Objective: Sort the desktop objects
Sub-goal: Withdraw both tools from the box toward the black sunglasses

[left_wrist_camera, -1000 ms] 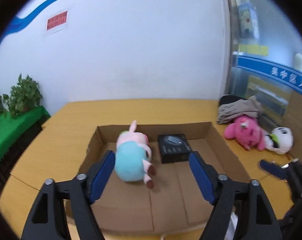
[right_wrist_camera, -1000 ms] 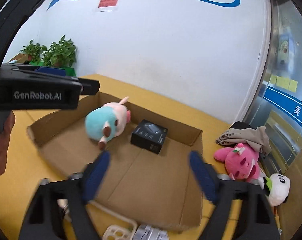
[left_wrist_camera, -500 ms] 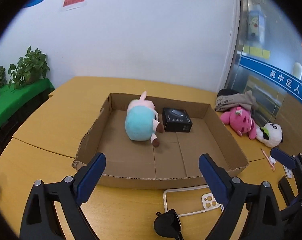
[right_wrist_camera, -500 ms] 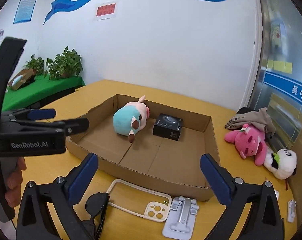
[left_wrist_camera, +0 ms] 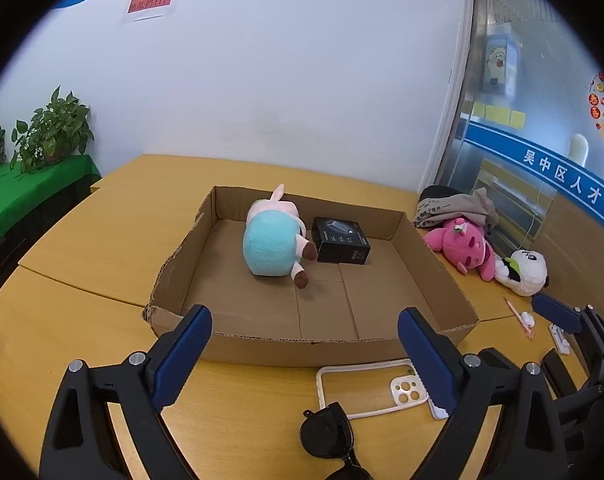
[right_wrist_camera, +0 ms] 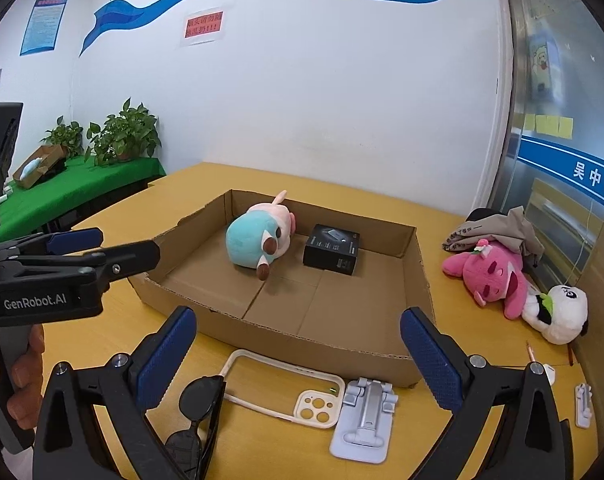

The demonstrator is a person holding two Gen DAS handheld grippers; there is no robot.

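A shallow cardboard box (left_wrist_camera: pixel 418 236) (right_wrist_camera: pixel 420 280) sits on the yellow table. Inside lie a blue-and-pink plush pig (left_wrist_camera: pixel 273 240) (right_wrist_camera: pixel 258 236) and a black carton (left_wrist_camera: pixel 342 240) (right_wrist_camera: pixel 333 249). In front of the box lie a white phone case (left_wrist_camera: pixel 366 386) (right_wrist_camera: pixel 286 388), black sunglasses (left_wrist_camera: pixel 330 436) (right_wrist_camera: pixel 200 408) and a grey phone stand (right_wrist_camera: pixel 364 418). My left gripper (left_wrist_camera: pixel 304 354) is open and empty, held back above the case and sunglasses. My right gripper (right_wrist_camera: pixel 298 360) is open and empty, also in front of the box. The left gripper also shows at the left of the right wrist view (right_wrist_camera: pixel 82 248).
Right of the box lie a pink plush (left_wrist_camera: pixel 462 246) (right_wrist_camera: pixel 488 272), a panda plush (left_wrist_camera: pixel 524 272) (right_wrist_camera: pixel 562 312) and a grey cloth bundle (left_wrist_camera: pixel 458 206) (right_wrist_camera: pixel 498 228). A pink pen (left_wrist_camera: pixel 518 318) and small white clips lie near the right edge. Potted plants (right_wrist_camera: pixel 122 136) stand on a green table at left.
Both grippers have pulled back from over the box toward me. The plush pig stays in the box where the left gripper was. The phone case, sunglasses and stand have come into view.
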